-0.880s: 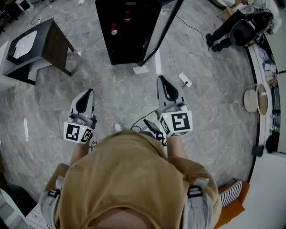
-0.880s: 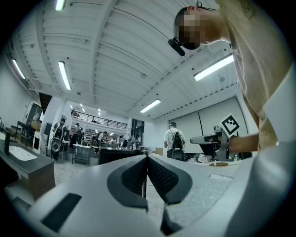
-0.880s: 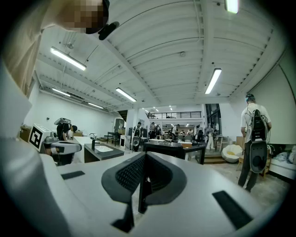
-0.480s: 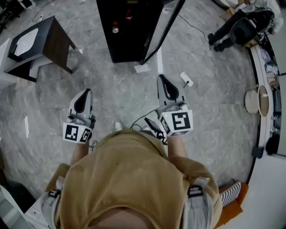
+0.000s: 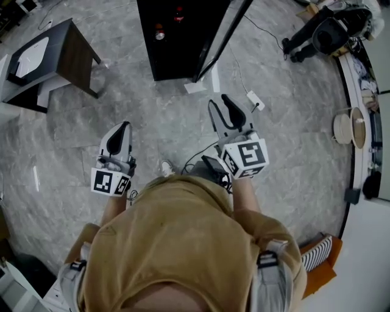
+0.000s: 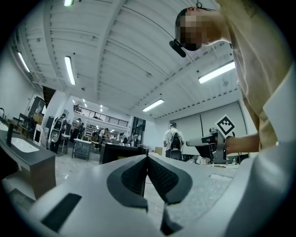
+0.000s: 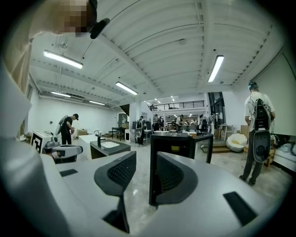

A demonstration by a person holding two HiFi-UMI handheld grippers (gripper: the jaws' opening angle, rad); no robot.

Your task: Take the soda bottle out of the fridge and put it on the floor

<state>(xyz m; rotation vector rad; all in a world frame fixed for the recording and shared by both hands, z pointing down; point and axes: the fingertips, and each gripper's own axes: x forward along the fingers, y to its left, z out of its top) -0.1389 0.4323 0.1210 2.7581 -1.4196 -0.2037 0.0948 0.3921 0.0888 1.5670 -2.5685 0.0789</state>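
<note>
Head view: fridge (image 5: 177,55) at 12 o'clock, door (image 5: 220,38) open along its right edge, soda bottle (image 5: 159,35) inside; bare floor (image 5: 164,116) separates it from the grippers.
Left gripper view: left gripper (image 6: 147,159) jaws clenched together, empty.
Right gripper view: right gripper (image 7: 144,161) jaws parted, empty, facing the fridge.

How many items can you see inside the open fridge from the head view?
2 in the fridge: a pale-topped one at left, a red one deeper, to its right. More may be hidden.
</note>
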